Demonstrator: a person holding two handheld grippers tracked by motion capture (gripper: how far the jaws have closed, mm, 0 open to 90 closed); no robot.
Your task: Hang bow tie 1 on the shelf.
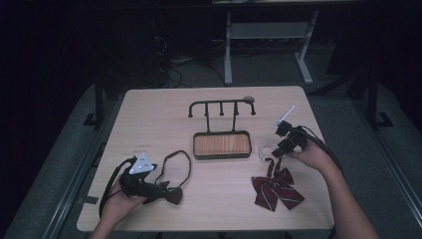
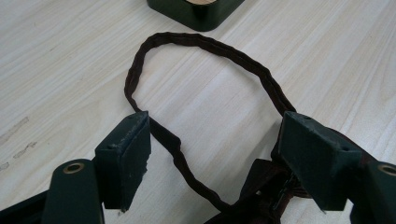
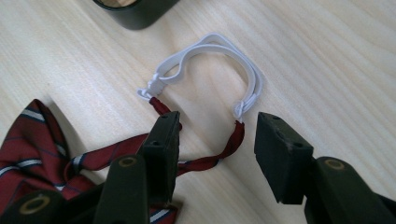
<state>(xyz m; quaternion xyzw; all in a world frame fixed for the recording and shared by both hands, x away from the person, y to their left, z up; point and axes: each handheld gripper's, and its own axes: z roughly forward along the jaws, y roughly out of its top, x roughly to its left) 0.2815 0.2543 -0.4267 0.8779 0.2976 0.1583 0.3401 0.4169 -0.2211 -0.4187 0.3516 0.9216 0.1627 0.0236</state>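
A: What is sitting on the bench [image 1: 149,114], biggest thing first?

B: The pale wood-grain bench is carrying a dark metal stand [image 1: 221,132] in the middle: a rail of hooks over a rounded tray with a wooden floor. I'm guessing the hooks are waiting for the ties.

A: And the ties?

B: A red striped bow tie [image 1: 276,189] is lying flat at the right, its white elastic strap [image 3: 215,60] curling toward the stand. A dark brown bow tie [image 1: 171,194] is lying at the left, its slim fabric loop [image 2: 201,70] spreading in an oval.

A: The claws?

B: The left claw [image 2: 215,158] is gaping wide, jaws straddling the loop's near end beside the knot, gripping nothing. The right claw [image 3: 217,154] is likewise standing open, hovering over the red band where it is meeting the white strap. Both are looking lined up for a pinch on the neckbands.
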